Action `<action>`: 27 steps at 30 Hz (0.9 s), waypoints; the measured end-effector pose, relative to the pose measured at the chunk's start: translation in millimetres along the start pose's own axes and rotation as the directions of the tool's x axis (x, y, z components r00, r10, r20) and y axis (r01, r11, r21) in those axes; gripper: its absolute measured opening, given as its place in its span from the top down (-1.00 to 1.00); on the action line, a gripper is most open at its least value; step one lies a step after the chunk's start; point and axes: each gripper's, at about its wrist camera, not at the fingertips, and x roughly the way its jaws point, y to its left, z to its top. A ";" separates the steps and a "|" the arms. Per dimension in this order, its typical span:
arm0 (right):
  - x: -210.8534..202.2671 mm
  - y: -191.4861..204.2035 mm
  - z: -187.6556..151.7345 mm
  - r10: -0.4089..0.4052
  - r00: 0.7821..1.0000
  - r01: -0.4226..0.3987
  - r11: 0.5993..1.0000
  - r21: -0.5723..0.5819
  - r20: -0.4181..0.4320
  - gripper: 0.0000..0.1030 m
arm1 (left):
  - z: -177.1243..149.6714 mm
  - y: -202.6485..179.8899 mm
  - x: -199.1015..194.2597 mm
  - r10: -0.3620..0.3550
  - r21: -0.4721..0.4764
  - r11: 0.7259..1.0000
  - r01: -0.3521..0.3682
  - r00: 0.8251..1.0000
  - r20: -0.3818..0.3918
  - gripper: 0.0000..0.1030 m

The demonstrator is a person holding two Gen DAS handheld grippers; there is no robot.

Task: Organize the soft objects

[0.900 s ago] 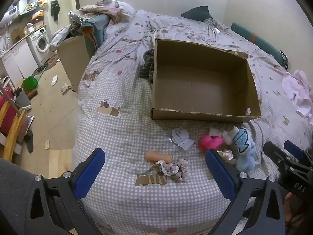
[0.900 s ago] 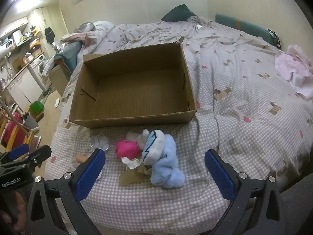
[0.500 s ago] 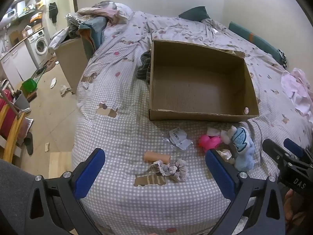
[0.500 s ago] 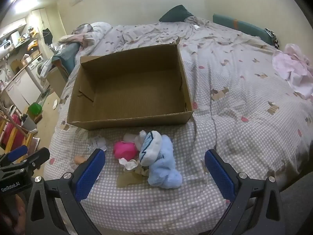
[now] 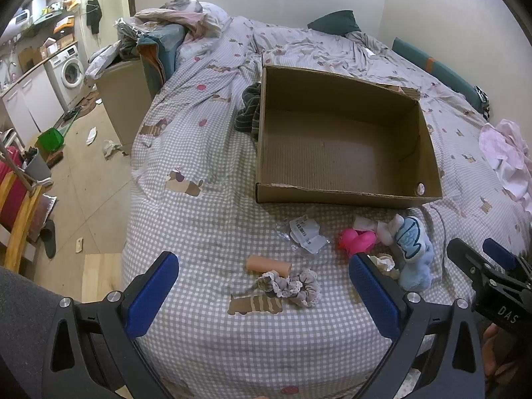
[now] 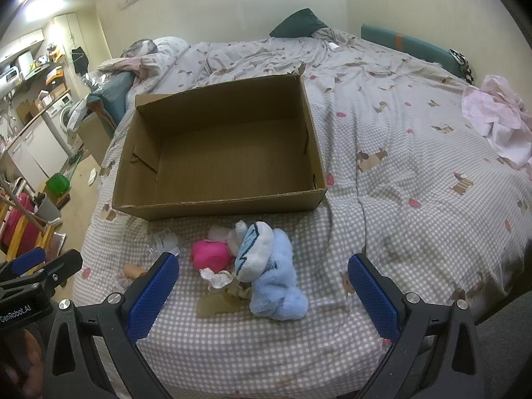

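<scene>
An empty cardboard box (image 5: pixel 429 166) (image 6: pixel 139 156) lies open on the bed. In front of it lie a light blue plush toy (image 5: pixel 414 252) (image 6: pixel 272 276), a pink soft toy (image 5: pixel 357 241) (image 6: pixel 211 256), a grey scrunchie (image 5: pixel 292 286), a peach roll (image 5: pixel 267 264) and crumpled plastic with labels (image 5: pixel 306 234). My left gripper (image 5: pixel 262 296) is open and empty, held above the scrunchie near the bed's front edge. My right gripper (image 6: pixel 262 296) is open and empty, held above the blue plush.
A checked bedcover (image 5: pixel 199 232) spreads over the bed. Pink clothes (image 6: pixel 498 123) lie at the right. Dark striped cloth (image 5: pixel 247 113) lies beside the box's left wall. A laundry pile (image 5: pixel 159 36) and washing machine (image 5: pixel 71 69) stand at the left.
Both grippers have drawn slightly nearer the bed and box. The objects on the bed have not moved. Both stay open.
</scene>
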 end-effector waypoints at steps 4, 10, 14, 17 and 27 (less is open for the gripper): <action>0.4 -0.3 0.2 -0.002 1.000 0.002 1.000 -0.001 -0.001 -1.00 | 0.4 1.6 -1.6 0.010 -0.007 1.000 -0.010 1.000 0.009 -0.99; 0.2 0.2 0.2 -0.004 1.000 0.004 1.000 -0.003 0.000 -1.00 | 0.5 4.6 -0.4 0.007 -0.020 1.000 -0.007 1.000 0.006 -0.99; 0.0 0.3 0.5 -0.004 1.000 0.004 1.000 -0.003 -0.001 -1.00 | 0.4 4.0 0.3 0.005 -0.016 1.000 -0.005 1.000 0.003 -0.99; 0.1 0.5 0.6 -0.005 1.000 0.005 1.000 -0.002 -0.001 -1.00 | 0.3 3.0 1.4 0.004 -0.011 1.000 -0.004 1.000 0.003 -0.99; 1.1 0.2 0.4 -0.004 1.000 0.004 1.000 -0.002 -0.004 -1.00 | -0.7 2.0 0.6 0.003 -0.015 1.000 -0.003 1.000 0.003 -0.99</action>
